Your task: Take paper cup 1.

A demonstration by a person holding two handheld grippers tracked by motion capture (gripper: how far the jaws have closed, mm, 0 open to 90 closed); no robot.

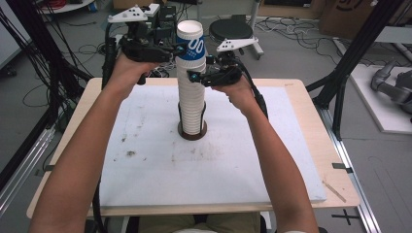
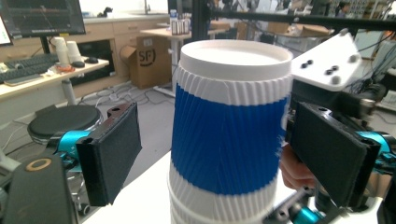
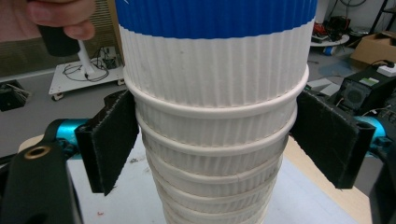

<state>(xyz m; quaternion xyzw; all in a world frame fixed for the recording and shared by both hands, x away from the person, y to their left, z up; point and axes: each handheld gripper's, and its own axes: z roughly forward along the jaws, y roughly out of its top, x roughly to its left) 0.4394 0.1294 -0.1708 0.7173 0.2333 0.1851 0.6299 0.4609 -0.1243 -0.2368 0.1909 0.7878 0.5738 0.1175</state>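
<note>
A tall stack of upturned ribbed white paper cups [image 1: 192, 107] stands on a brown round base [image 1: 192, 135] at the middle of a white board [image 1: 145, 160]. The top cup [image 1: 189, 41] carries a blue band. My left gripper [image 1: 180, 48] reaches it from the left. In the left gripper view the top cup [image 2: 229, 140] sits between the two pads of my left gripper [image 2: 219, 154], with a gap at the left pad, so this gripper is open. My right gripper [image 3: 219, 140] is lower, both pads against the rims of the stack [image 3: 215, 154] just under the blue-banded cup [image 3: 215, 14].
The board lies on a wooden table [image 1: 335, 145] with black frame posts at both sides. A black stool [image 1: 231, 30] and loose cables are on the floor behind the table. The person's left hand [image 3: 56, 14] is at the top left of the right gripper view.
</note>
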